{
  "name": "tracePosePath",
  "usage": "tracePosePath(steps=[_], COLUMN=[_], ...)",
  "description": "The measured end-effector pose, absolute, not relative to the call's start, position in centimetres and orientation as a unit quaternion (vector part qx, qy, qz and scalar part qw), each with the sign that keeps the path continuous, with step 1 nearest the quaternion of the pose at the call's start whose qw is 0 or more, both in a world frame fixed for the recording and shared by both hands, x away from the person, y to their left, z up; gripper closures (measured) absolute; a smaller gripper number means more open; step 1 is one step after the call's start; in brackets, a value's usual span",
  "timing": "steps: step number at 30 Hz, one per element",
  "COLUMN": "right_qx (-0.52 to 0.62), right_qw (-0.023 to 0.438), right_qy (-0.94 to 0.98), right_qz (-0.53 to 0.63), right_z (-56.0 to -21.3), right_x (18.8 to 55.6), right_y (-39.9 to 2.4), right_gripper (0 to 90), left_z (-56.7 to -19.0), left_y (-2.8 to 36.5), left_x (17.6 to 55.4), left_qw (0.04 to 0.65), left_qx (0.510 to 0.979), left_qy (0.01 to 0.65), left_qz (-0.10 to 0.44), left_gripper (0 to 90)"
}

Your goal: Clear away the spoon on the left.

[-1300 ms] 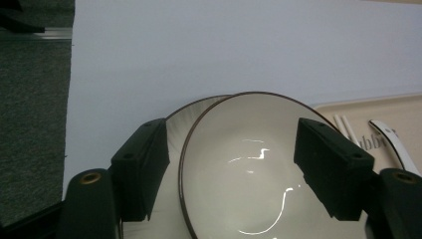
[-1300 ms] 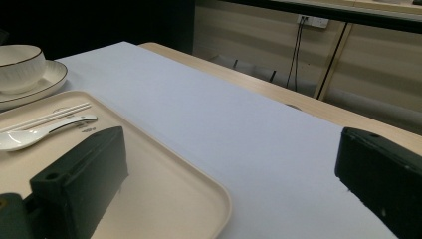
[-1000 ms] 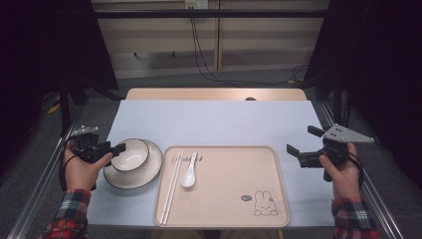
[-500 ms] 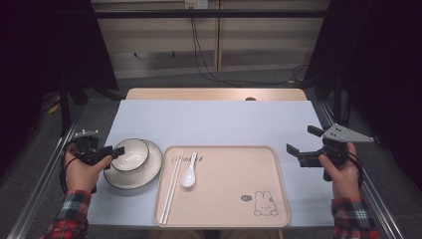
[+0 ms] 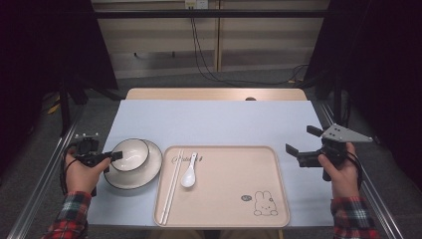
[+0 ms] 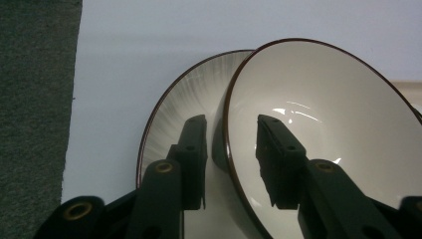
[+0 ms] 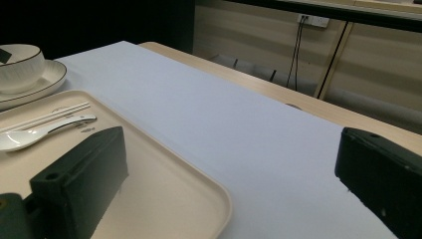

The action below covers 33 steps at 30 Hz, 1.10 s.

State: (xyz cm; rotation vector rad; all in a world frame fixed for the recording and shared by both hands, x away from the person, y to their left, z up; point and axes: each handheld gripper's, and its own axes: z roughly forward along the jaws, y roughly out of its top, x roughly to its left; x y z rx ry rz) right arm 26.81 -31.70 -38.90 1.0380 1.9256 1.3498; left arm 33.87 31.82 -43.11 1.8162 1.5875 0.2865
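Left tool (image 6: 230,149) closing astride bowl (image 6: 328,129) rim, plate (image 6: 189,99) beneath

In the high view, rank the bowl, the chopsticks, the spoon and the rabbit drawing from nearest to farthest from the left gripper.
1. Bowl, on the plate, its rim between the left gripper jaws.
2. Chopsticks, at the tray's left edge.
3. Spoon, just right of the chopsticks.
4. Rabbit drawing, in the tray's near right corner.

Both sleeves are plaid flannel in red, dark green and white; the left gripper (image 5: 102,156) is black with brass-coloured screw eyes on its jaws and a black cable looping by the wrist; the right gripper (image 5: 302,143) is black, topped by a grey three-cornered plate.
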Motion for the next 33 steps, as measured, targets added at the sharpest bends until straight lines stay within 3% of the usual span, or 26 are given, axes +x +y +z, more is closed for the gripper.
tracePosePath(steps=[6, 33], right_qx=[0.386, 0.387], right_qw=[0.281, 0.280], right_qy=[0.719, 0.721], right_qz=[0.505, 0.502], right_z=[-38.90, -39.00], right_x=[26.81, 26.86], right_y=[-31.74, -31.76], right_gripper=[0.0, 0.0], left_z=[-43.41, -43.88], left_y=[31.83, 31.67], left_x=[33.94, 34.20], left_qw=[0.341, 0.337], left_qx=[0.699, 0.678], left_qy=[0.620, 0.648], left_qz=[0.104, 0.082], left_gripper=[73.7, 81.8])
